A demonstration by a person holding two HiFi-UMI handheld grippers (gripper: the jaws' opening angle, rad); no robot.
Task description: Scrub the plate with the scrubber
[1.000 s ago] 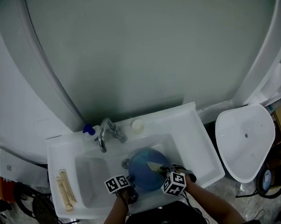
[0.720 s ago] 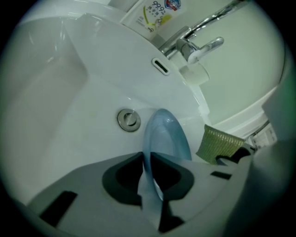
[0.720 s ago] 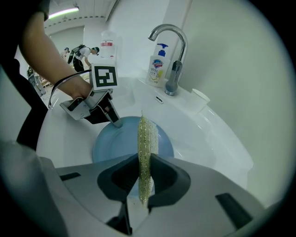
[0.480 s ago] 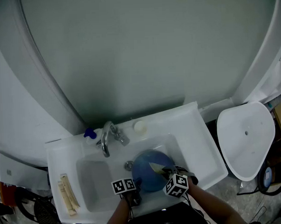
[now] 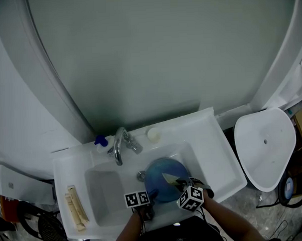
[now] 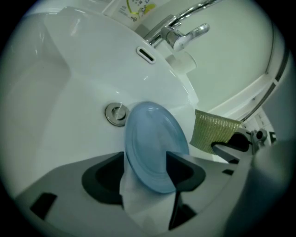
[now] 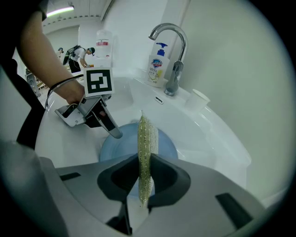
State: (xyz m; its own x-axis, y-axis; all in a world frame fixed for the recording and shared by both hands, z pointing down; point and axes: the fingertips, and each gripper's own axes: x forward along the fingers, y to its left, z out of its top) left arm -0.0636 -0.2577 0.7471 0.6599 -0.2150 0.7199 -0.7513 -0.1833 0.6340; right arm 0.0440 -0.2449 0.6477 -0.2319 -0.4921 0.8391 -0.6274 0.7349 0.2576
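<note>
A blue plate stands tilted in the white sink basin, next to the drain. My left gripper is at the plate's near rim. Its jaws have just been opening and now stand wide, with the rim of the plate between them and not pinched. My right gripper is shut on a flat yellow-green scrubber, held on edge over the plate. The scrubber sits just right of the plate. The left gripper reaches the plate's left rim.
A chrome faucet and a soap bottle stand at the sink's back edge, with a small white cup beside them. Pale sticks lie on the left ledge. A white seat lid is to the right.
The whole scene has slid slightly in the head view. Both grippers stay at the plate in the basin, and the scrubber stays over the plate.
</note>
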